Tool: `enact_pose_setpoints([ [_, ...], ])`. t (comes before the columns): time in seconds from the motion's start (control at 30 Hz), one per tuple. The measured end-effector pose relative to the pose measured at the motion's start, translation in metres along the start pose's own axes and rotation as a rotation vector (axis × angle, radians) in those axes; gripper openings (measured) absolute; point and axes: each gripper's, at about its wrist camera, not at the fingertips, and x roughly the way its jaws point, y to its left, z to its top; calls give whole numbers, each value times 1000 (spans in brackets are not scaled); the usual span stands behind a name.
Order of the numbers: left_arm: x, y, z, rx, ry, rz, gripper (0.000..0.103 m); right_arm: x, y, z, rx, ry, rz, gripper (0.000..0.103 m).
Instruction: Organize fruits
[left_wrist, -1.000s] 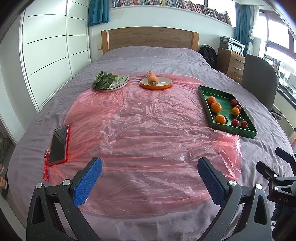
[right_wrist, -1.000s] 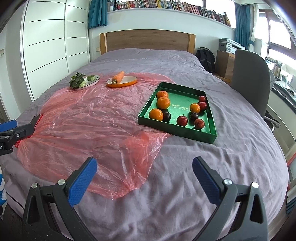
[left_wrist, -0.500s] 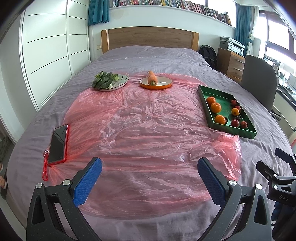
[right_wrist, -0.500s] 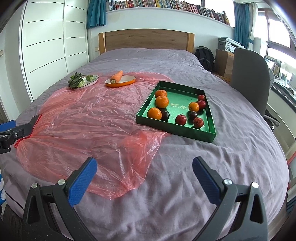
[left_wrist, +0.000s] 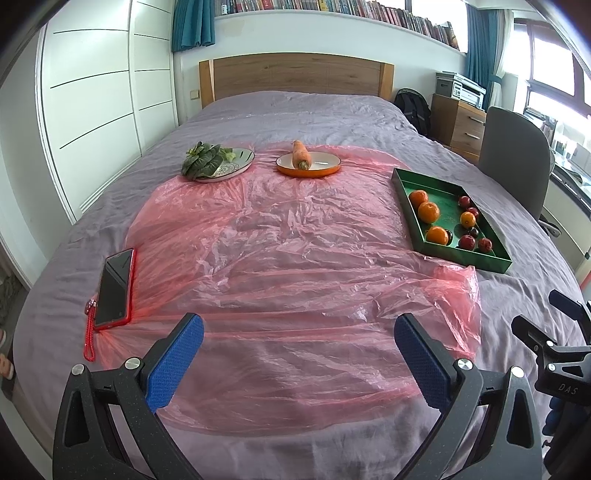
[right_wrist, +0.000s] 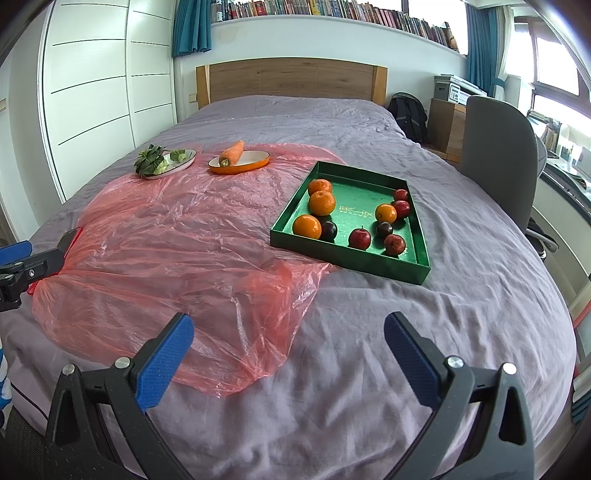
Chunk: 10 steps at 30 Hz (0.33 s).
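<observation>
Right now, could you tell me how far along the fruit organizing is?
It looks barely begun. Done: nothing visible; the oranges and dark red fruits lie mixed in the green tray. In hand: nothing; the left gripper and right gripper are open, short of the tray. Left: all the sorting. The orange dish holds only a carrot.

On the pink plastic sheet (left_wrist: 295, 258), a red phone (left_wrist: 114, 284) lies at the left edge, a greens plate (left_wrist: 221, 164) and carrot dish (left_wrist: 308, 164) at the far edge.
</observation>
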Motion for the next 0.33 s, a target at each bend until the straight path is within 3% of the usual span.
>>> enact_pose_setpoints([
  [0.33, -1, 0, 0, -5, 4, -1, 102, 0, 0, 0, 0, -1, 0, 103],
])
